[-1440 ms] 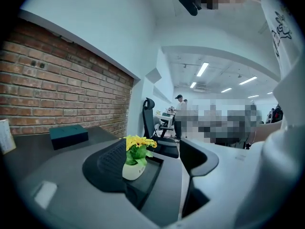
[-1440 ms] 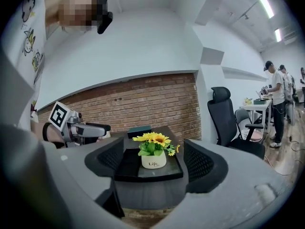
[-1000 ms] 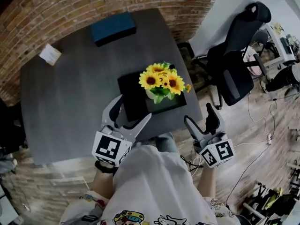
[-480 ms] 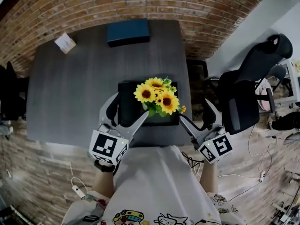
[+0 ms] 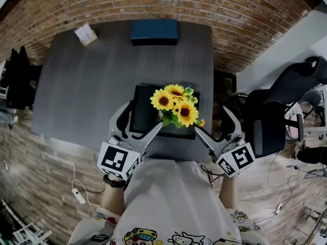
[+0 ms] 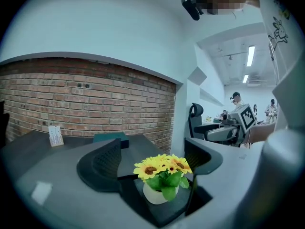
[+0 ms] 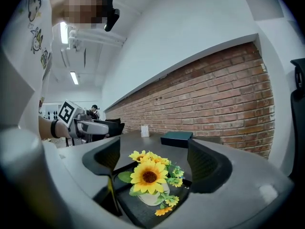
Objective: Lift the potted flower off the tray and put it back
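Observation:
A potted flower [image 5: 176, 105], yellow sunflowers in a white pot, stands on a black tray [image 5: 140, 111] near the front edge of the dark grey table [image 5: 92, 86]. My left gripper [image 5: 139, 121] is open just in front of the tray's left part. My right gripper [image 5: 216, 127] is open off the table's front right corner. In the left gripper view the flower [image 6: 162, 168] and its pot [image 6: 152, 193] sit beyond the open left gripper [image 6: 152, 159], untouched. In the right gripper view the flower [image 7: 148, 176] shows past the open right gripper [image 7: 156, 162], on the tray [image 7: 136, 213].
A dark teal box [image 5: 154, 31] and a small white card [image 5: 85, 33] lie at the table's far edge, against a brick wall [image 5: 153, 1]. A black office chair [image 5: 286, 106] stands to the right of the table. Cables lie on the wooden floor.
Both grippers have moved forward toward the tray; the right one rose from beside the body to the table's front right corner. The head view has swung to face the table squarely.

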Tool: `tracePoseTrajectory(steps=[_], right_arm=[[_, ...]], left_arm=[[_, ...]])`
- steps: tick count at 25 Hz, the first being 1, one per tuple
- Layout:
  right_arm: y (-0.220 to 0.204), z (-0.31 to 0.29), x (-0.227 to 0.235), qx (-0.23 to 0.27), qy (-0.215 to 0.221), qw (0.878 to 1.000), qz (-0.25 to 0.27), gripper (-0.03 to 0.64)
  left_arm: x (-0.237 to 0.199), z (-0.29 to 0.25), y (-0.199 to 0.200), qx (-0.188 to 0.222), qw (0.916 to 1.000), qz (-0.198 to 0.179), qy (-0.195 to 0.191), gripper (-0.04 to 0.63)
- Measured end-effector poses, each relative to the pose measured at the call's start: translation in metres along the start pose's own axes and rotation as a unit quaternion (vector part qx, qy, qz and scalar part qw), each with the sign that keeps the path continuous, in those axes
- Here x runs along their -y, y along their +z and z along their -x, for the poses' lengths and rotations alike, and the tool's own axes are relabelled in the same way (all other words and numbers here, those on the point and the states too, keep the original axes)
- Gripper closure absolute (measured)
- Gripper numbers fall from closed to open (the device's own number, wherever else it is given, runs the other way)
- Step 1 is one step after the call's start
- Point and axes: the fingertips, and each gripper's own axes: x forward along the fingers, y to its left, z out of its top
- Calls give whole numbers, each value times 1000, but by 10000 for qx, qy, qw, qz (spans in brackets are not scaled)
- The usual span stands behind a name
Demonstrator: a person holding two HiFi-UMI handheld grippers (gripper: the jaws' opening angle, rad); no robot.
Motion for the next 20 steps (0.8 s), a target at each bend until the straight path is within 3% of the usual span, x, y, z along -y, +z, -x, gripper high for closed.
tracePoseTrajectory(steps=[20], right_arm=[[-23,-20,-19,-455,173,9988,17,164]], left_arm=[[7,-6,-21,-256,9985,108,-461,172]])
